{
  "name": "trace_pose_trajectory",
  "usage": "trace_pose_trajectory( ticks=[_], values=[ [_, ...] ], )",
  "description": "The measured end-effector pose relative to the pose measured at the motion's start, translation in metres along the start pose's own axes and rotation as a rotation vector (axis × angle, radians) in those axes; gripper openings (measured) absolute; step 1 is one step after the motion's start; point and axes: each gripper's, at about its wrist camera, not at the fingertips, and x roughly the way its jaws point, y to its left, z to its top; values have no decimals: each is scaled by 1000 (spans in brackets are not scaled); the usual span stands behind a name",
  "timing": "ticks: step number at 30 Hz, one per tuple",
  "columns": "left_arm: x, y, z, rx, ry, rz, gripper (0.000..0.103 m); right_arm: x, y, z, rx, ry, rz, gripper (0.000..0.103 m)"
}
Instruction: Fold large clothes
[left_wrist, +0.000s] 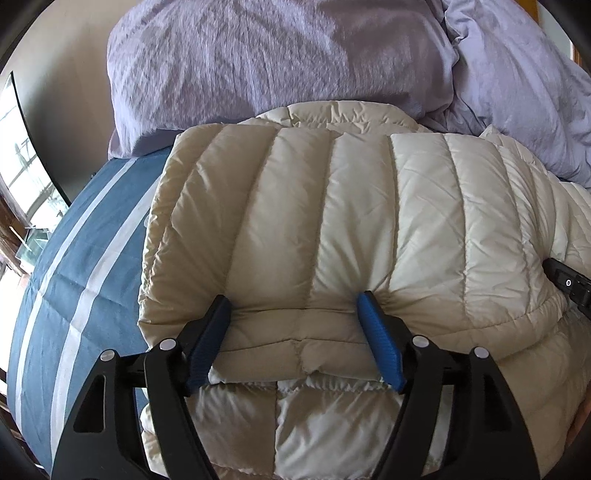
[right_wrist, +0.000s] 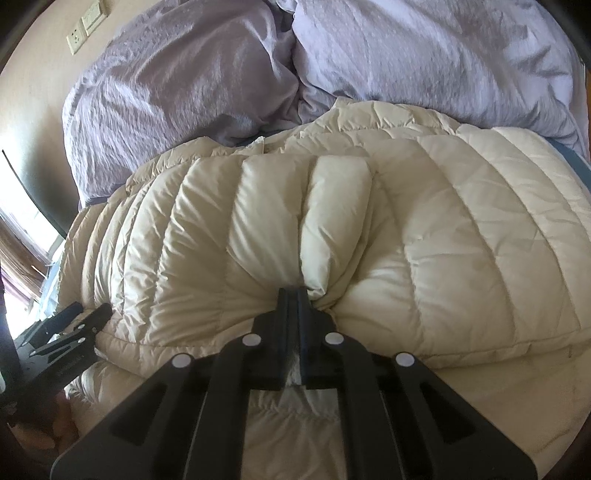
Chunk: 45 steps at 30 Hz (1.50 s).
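A cream quilted puffer jacket (left_wrist: 332, 221) lies folded over on the bed; it also fills the right wrist view (right_wrist: 369, 229). My left gripper (left_wrist: 293, 301) is open, its blue pads (left_wrist: 376, 332) straddling the folded edge of the jacket without pinching it. My right gripper (right_wrist: 293, 295) is shut on a bunched fold of the jacket's edge. The right gripper's body shows at the right edge of the left view (left_wrist: 569, 284), and the left gripper shows at the lower left of the right view (right_wrist: 70, 332).
The bed has a blue sheet with white stripes (left_wrist: 74, 266). Lavender pillows and duvet (left_wrist: 277, 62) are piled behind the jacket (right_wrist: 406, 55). A wall with sockets (right_wrist: 85, 26) and a window (left_wrist: 22, 177) lie to the left.
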Motion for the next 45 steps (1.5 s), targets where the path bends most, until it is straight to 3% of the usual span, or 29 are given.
trace_pose_trajectory(
  ticks=[7,9,10,11,13,15,21,29,40,45],
  values=[
    [0,1,1,-9,-2,-11,74,0,-3,0,16,0,18,5],
    [-4,2,1,-10,0,-6,74,-5,-5,3,31,4,55,14],
    [-9,4,0,-9,1,-6,74,-10,-6,4,37,8,75,30],
    [-14,5,-1,-9,-2,-11,74,-16,-8,5,43,6,95,52],
    [-29,12,-6,-5,-1,-22,74,-38,-10,5,52,-34,90,77],
    [-43,22,-13,3,-6,-35,74,-62,-14,4,30,-79,75,77],
    [-82,74,-60,1,9,-97,74,-116,-55,-31,-18,-43,140,78],
    [-117,138,-121,-50,43,-197,74,-181,-138,-97,-43,-13,58,78],
    [-128,136,-162,-59,68,-283,62,-217,-196,-155,-4,23,74,77],
    [-132,135,-171,-64,55,-307,60,-217,-206,-166,23,46,102,63]
  ],
)
